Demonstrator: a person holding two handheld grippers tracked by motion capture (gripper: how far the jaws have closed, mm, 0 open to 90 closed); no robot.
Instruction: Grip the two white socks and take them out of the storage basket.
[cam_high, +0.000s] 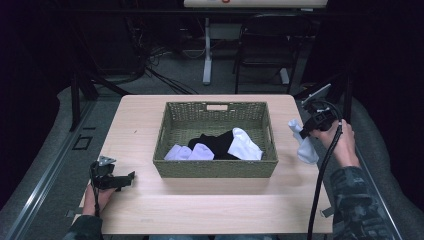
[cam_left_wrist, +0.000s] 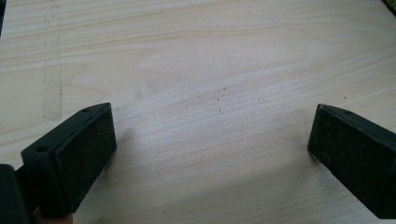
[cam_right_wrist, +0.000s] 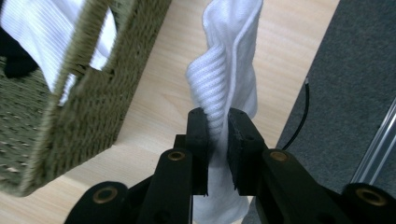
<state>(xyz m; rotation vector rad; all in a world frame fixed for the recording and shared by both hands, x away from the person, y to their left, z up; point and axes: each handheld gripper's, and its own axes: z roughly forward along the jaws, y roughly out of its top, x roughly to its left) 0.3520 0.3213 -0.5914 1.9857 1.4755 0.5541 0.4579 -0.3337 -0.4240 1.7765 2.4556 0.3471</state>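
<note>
A woven basket (cam_high: 215, 167) stands at the middle of the wooden table (cam_high: 210, 205). Inside it lie white socks (cam_high: 244, 145) and a black one (cam_high: 216, 140). To the right of the basket, my right gripper (cam_high: 301, 131) is shut on a white sock (cam_high: 306, 146) that hangs above the table's right edge. In the right gripper view the ribbed white sock (cam_right_wrist: 229, 70) is pinched between the jaws of the right gripper (cam_right_wrist: 218, 122), beside the basket's wall (cam_right_wrist: 88, 93). My left gripper (cam_high: 131, 177) rests low at the table's front left, open, with bare wood between the jaws of the left gripper (cam_left_wrist: 212, 140).
Grey floor (cam_right_wrist: 345, 84) lies right of the table's edge, with a thin cable (cam_right_wrist: 299, 121) on it. Behind the table stand a dark chair (cam_high: 265, 45) and a white table leg (cam_high: 207, 50). Bare wood spreads in front of the basket.
</note>
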